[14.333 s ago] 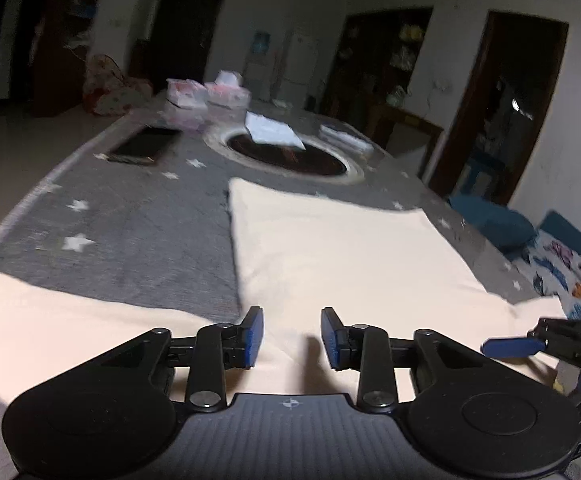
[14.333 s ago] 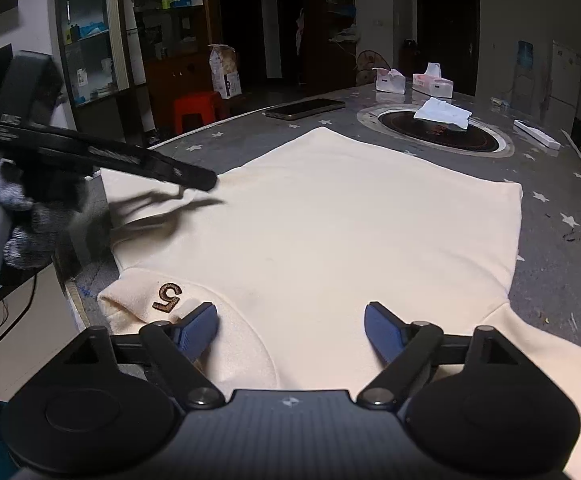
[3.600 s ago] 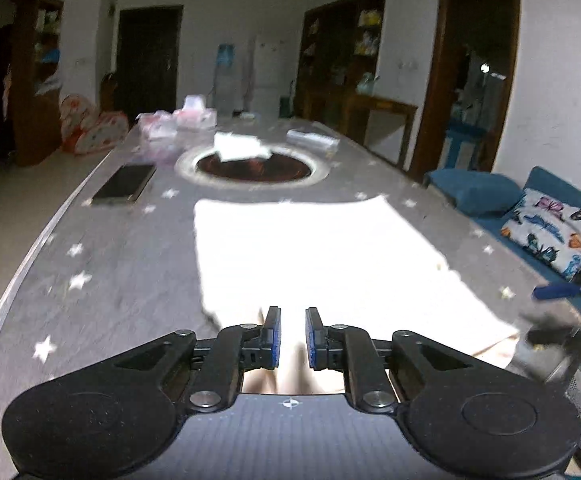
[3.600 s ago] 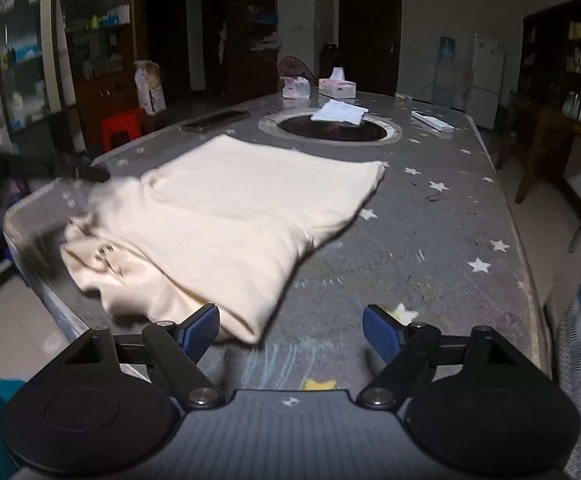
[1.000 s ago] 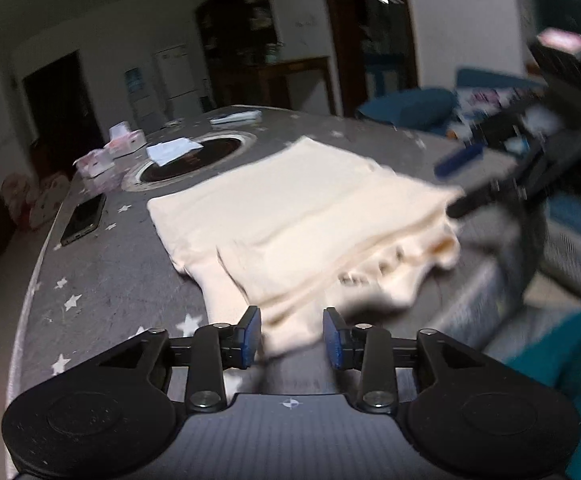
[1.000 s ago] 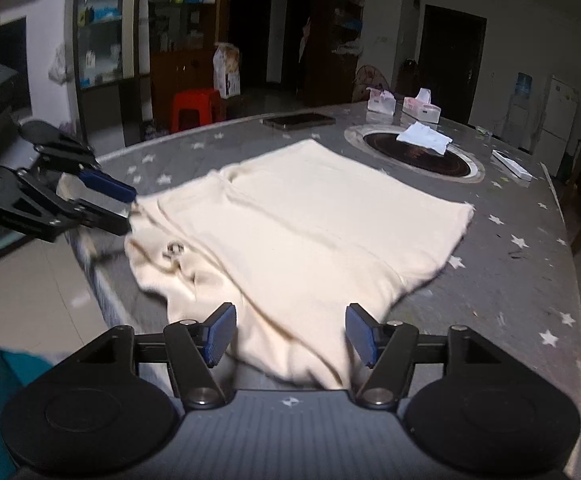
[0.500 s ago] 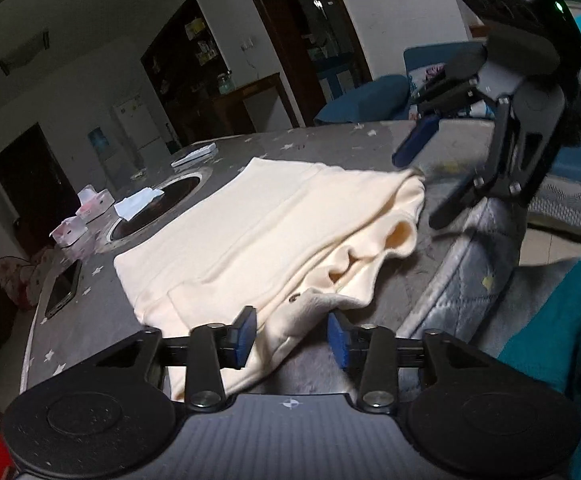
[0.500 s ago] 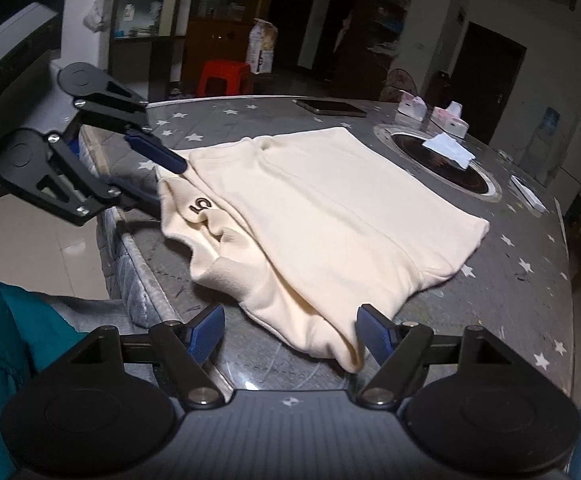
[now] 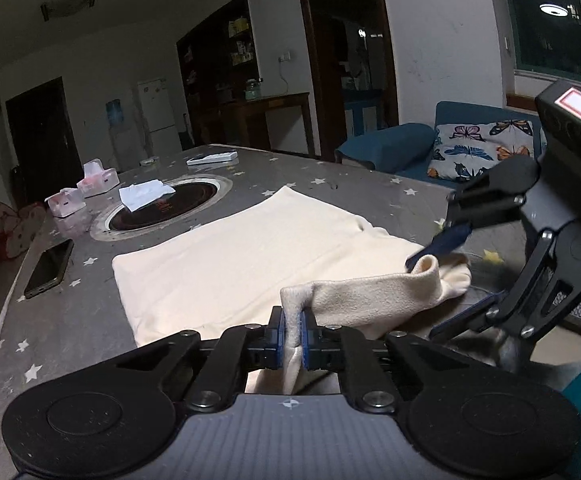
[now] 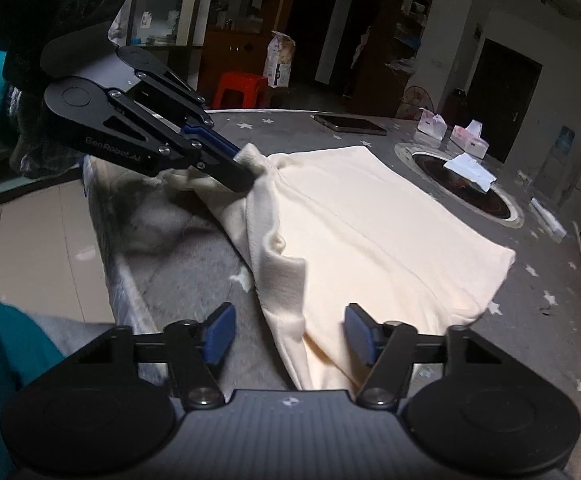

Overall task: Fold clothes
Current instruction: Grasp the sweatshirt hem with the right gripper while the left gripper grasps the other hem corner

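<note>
At the near edge of the grey star-patterned counter [image 9: 70, 312] lies the cream garment [image 9: 250, 252], already folded into a long rectangle, its far end reaching toward the dark round inset [image 9: 166, 204] at about 11 o'clock in the left wrist view. The left tool [image 9: 291, 336] is pressed together on a bunched corner of the near hem and holds it raised off the surface. The right tool [image 10: 286, 332] is spread wide, its pads either side of the opposite near corner, which lies between them at 12 o'clock but ungripped. By my reading, the step in hand is picking up the near end for a crosswise fold. The next move calls for the right tool to pinch its corner, then both to carry the hem evenly toward the far end, so the layers do not skew. A phone [image 9: 48, 268] and tissue boxes [image 9: 80, 192] sit well apart from the cloth.
</note>
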### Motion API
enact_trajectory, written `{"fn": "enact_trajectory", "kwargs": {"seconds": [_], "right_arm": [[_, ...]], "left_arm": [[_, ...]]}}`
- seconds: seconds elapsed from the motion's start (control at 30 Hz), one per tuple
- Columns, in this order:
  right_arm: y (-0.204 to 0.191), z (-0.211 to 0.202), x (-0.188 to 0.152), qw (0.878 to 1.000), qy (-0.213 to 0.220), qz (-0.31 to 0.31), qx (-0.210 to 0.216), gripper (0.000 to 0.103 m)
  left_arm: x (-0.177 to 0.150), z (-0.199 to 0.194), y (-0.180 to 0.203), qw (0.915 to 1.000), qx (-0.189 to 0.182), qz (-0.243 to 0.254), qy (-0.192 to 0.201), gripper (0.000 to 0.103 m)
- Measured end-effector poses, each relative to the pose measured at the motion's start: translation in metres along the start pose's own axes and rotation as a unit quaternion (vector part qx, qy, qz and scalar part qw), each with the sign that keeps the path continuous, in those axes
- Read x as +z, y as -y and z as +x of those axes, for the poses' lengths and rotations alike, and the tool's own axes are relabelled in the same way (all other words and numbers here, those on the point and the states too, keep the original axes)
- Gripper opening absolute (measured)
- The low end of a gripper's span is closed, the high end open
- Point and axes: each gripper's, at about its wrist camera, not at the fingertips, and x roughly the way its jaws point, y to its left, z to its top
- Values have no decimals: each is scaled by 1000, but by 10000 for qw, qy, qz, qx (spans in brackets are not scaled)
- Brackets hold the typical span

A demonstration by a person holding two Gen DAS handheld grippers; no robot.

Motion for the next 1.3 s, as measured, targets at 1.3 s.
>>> {"fn": "enact_trajectory", "kwargs": {"seconds": [1.3], "right_arm": [[18, -38, 11, 9943, 385, 984, 169, 10]], "left_arm": [[-28, -61, 17, 9973, 68, 732, -22, 10]]}}
